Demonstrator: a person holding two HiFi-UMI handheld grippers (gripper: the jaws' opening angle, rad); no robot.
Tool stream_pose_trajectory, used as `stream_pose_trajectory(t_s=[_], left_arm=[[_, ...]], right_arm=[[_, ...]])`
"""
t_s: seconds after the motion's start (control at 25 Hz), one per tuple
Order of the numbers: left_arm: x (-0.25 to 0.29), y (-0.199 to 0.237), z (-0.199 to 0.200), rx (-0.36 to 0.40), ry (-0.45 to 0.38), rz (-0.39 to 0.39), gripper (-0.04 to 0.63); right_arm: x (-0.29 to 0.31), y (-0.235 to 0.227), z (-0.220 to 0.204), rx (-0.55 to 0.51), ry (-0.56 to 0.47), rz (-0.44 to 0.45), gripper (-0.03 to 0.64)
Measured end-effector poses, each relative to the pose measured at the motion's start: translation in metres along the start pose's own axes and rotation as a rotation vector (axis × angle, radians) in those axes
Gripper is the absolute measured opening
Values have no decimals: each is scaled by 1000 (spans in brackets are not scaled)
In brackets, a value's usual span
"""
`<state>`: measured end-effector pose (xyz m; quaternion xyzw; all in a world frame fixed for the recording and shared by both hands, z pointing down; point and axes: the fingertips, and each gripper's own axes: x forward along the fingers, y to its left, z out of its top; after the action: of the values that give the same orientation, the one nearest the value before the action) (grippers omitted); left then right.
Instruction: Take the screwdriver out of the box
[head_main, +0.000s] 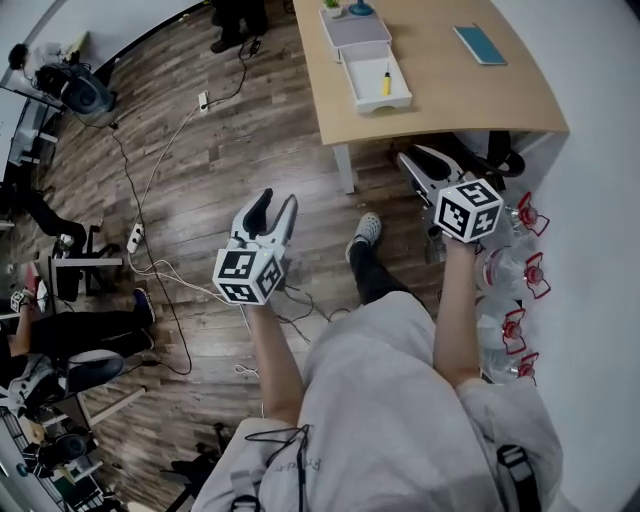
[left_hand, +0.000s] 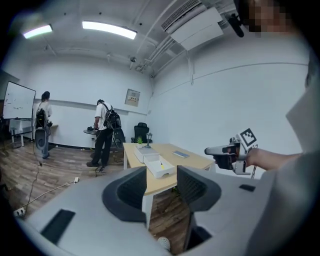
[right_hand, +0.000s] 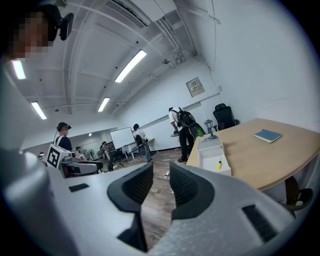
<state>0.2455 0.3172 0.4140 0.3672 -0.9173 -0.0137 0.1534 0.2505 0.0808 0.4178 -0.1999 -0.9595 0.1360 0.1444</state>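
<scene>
Though near a blue book (head_main: 480, 44), screwdriver (head_main: 386, 82) in white box (head_main: 356, 90).

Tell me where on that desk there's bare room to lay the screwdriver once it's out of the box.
The widest bare patch of the desk lies between the white box holding the screwdriver and the blue notebook, running to the near edge. The far left corner is crowded: a second white tray, a plant and a lamp.
</scene>
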Motion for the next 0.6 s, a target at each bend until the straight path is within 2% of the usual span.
stream_pose_trajectory(t_s=[0.24, 0.6], left_arm=[[76, 61, 49, -33, -28, 20, 167], [166, 109, 79, -28, 25, -4, 167]], right_arm=[[76, -64, 30, 59, 9, -26, 107], [155, -128, 62, 81, 63, -62, 112]])
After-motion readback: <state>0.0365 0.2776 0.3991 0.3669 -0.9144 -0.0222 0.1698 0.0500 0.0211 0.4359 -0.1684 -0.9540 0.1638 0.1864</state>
